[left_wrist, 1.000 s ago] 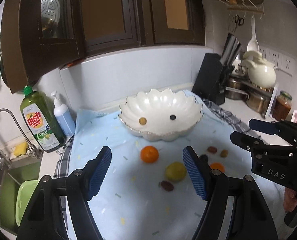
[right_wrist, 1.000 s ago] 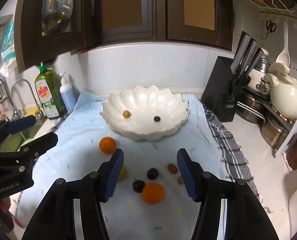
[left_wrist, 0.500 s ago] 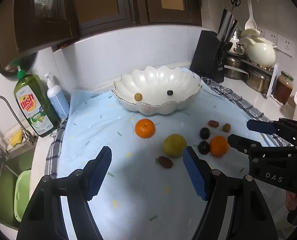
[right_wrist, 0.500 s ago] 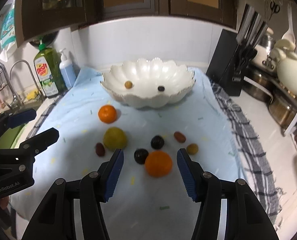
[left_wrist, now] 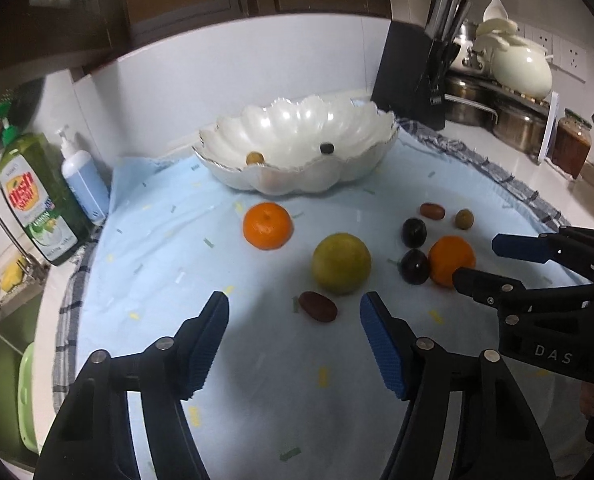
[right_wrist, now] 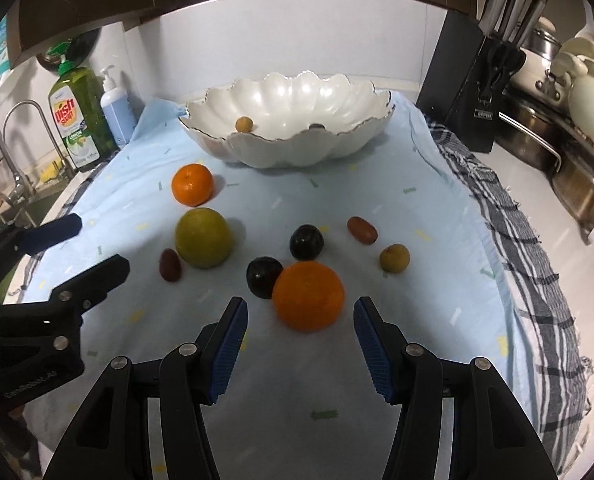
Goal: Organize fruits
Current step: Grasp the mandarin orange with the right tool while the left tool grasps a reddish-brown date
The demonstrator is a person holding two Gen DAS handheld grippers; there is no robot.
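A white scalloped bowl (left_wrist: 349,176) (right_wrist: 337,148) holds a small tan fruit (right_wrist: 243,124) and a dark one (left_wrist: 327,148). On the blue cloth lie two oranges (right_wrist: 308,296) (right_wrist: 191,184), a yellow-green fruit (left_wrist: 341,263) (right_wrist: 203,237), two dark plums (right_wrist: 306,242) (right_wrist: 263,271), reddish oval fruits (left_wrist: 318,306) (right_wrist: 362,230) and a small tan fruit (right_wrist: 394,258). My left gripper (left_wrist: 295,342) is open, just short of the reddish fruit and yellow-green fruit. My right gripper (right_wrist: 300,340) is open, just short of the near orange.
Dish soap bottle (right_wrist: 79,120), pump bottle (right_wrist: 115,108) and sink tap (right_wrist: 25,140) stand at the left. A knife block (right_wrist: 473,88), pots (right_wrist: 545,136) and a white teapot (left_wrist: 519,66) stand at the right. A checked towel (right_wrist: 537,280) edges the cloth.
Both grippers have dropped lower and moved forward toward the fruits on the cloth, which now appear larger and closer. Both stay open.
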